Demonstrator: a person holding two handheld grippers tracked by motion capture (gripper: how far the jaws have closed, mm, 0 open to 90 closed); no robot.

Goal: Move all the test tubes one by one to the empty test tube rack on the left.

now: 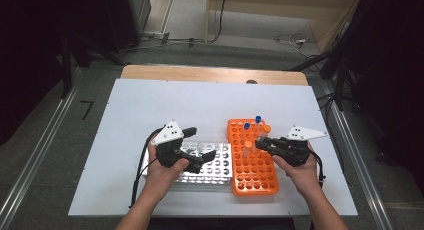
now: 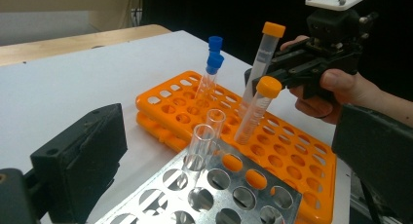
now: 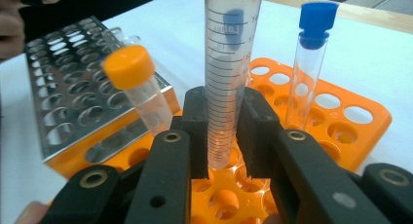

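My right gripper [image 3: 224, 121] is shut on a clear graduated tube [image 3: 226, 83] with an orange cap [image 2: 273, 29]. It holds the tube upright, with the lower end just over the holes of the orange rack [image 1: 255, 170]. Beside it a second orange-capped tube [image 2: 255, 112] leans in that rack. Two blue-capped tubes [image 2: 210, 68] stand at its far end. My left gripper [image 1: 202, 142] is open over the metal rack [image 1: 212, 170], its jaws wide apart with nothing between them. Two uncapped clear tubes [image 2: 200, 146] stand in the metal rack's near corner.
The two racks lie side by side on a white table top [image 1: 150, 110], metal rack left, orange rack right. A wooden edge [image 1: 200, 72] runs along the far side. Cables [image 1: 295, 40] lie on the floor beyond.
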